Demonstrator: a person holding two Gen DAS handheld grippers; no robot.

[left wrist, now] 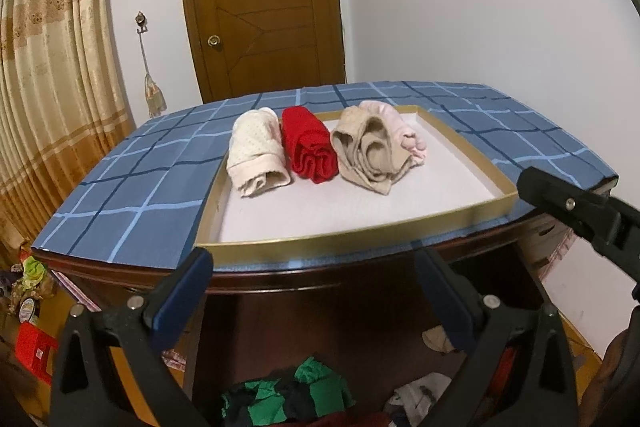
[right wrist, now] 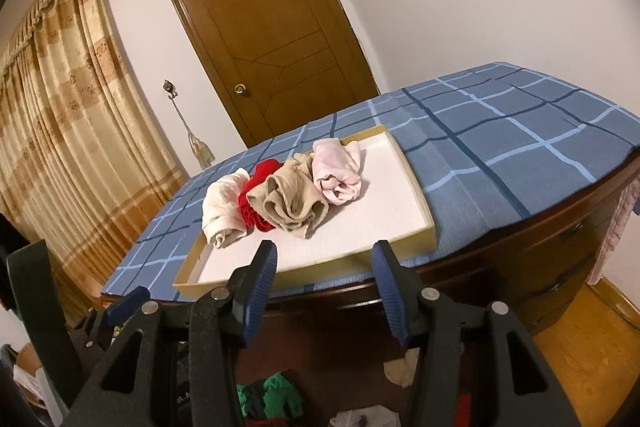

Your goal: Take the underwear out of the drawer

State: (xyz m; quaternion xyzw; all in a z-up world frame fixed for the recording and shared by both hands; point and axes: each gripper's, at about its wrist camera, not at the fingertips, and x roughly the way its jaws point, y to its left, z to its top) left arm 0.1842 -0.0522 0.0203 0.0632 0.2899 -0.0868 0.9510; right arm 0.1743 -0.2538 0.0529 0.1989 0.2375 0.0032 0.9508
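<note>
A shallow gold-rimmed drawer [left wrist: 404,229] [right wrist: 420,205] lies on top of a table with a blue checked cover. Rolled underwear sits in it in a row: a cream piece [left wrist: 256,153] [right wrist: 220,207], a red piece [left wrist: 308,147] [right wrist: 254,201], a beige piece [left wrist: 370,151] [right wrist: 290,199] and a pink piece [left wrist: 404,131] [right wrist: 336,169]. My left gripper [left wrist: 314,267] is open, below and in front of the drawer's near rim. My right gripper [right wrist: 324,255] is also open, just short of that rim, with nothing between its fingers. Its black arm [left wrist: 568,205] shows at the right of the left wrist view.
The blue checked cover [left wrist: 132,195] [right wrist: 520,163] drapes a dark wooden table. Green and dark clothes [left wrist: 296,395] [right wrist: 272,395] lie on the floor underneath. A brown door [left wrist: 264,7] and a beige curtain [left wrist: 52,75] stand behind. Dark drawer fronts [right wrist: 568,255] are at the right.
</note>
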